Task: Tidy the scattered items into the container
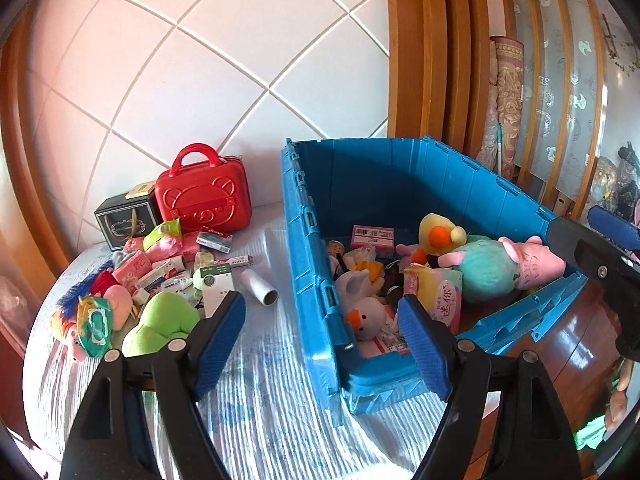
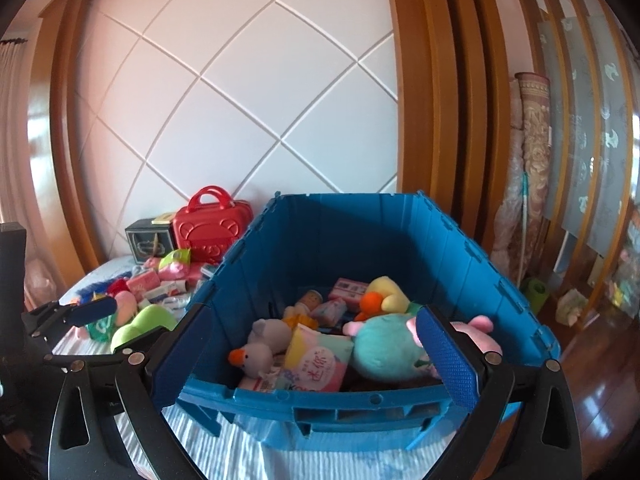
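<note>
My left tongs (image 1: 322, 336) are spread wide with nothing between the blue pads, hanging over the striped cloth (image 1: 256, 400) at the near left corner of the blue crate (image 1: 308, 240). My right tongs (image 2: 310, 354) are wide too and hold nothing, facing the crate's near wall from just outside it.

Inside the crate, nearest me, lie a grey duck with an orange beak (image 2: 256, 354) and a pink tissue pack (image 2: 320, 364). Beside them is a teal plush with pink ears (image 2: 384, 348), then a yellow duck (image 2: 384, 298) and a small pink box (image 2: 350, 290) toward the far wall.

Left of the crate, still on the cloth, a green plush (image 1: 160, 324) lies closest, with a white roll (image 1: 260, 288) near it. Beyond them is a heap of pink packets (image 1: 156, 256) and small boxes. Farthest back, against the white quilted wall (image 1: 200, 60), stand a red case with a handle (image 1: 202, 196) and a black box (image 1: 126, 220) just beside it.
</note>
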Motion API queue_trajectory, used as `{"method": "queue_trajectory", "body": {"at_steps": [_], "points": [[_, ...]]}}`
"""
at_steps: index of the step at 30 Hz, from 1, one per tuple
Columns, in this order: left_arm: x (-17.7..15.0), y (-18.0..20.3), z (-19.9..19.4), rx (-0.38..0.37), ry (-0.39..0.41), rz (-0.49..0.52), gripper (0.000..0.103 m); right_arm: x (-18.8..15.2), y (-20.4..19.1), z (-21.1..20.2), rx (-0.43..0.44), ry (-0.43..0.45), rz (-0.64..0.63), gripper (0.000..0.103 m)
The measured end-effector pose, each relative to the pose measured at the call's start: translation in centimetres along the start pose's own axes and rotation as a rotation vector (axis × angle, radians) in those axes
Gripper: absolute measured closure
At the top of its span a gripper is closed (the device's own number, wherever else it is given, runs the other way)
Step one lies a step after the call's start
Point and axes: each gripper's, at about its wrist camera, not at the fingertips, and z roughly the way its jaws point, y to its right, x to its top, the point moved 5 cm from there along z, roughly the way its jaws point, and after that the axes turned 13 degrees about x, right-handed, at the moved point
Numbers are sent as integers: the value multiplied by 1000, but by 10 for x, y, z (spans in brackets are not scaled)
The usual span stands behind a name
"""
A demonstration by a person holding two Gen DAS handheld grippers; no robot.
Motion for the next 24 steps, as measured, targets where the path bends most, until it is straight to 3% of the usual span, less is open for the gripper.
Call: {"method": "queue_trajectory", "body": {"at_steps": [8, 14, 19, 24], "points": [[-15, -63, -6, 61, 10, -68, 25, -6, -43, 12, 28, -22, -27, 0], [-39, -143, -7, 131, 30, -129, 25, -6, -103, 26, 75, 1, -1, 0], [-71, -224, 14, 140, -69, -159, 25, -9, -167, 54, 86, -13, 14, 0], [-98, -297, 31, 175, -116, -182, 25, -24, -231, 86, 115, -47, 26, 0]]}}
